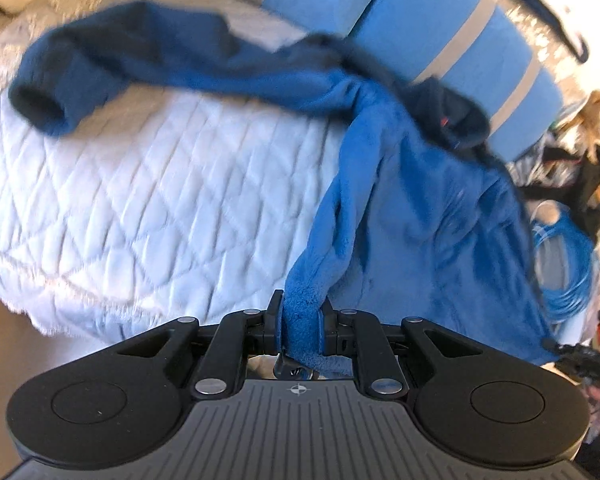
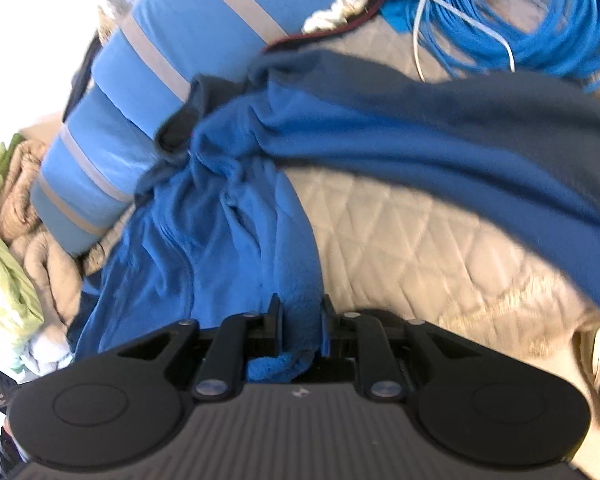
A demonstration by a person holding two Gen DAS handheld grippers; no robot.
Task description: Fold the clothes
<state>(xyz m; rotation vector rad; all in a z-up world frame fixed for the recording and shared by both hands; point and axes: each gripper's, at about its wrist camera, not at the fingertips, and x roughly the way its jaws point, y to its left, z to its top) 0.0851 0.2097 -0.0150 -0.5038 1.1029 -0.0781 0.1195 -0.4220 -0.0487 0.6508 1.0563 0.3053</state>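
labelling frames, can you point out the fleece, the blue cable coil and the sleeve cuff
fleece (image 2: 236, 216), right wrist view, bunched body fabric
cable coil (image 2: 512, 12), right wrist view, looped strands
cuff (image 1: 40, 108), left wrist view, dark open end

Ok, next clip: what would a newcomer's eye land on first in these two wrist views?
The blue fleece garment dominates: it sprawls across the white quilted bedspread, one sleeve flung out to the left, with its edge pinched in both the left hand-held gripper and the right hand-held gripper. Behind it lie rolled light-blue mats with grey bands. A coil of bright blue cable sits at the top right of the right wrist view.
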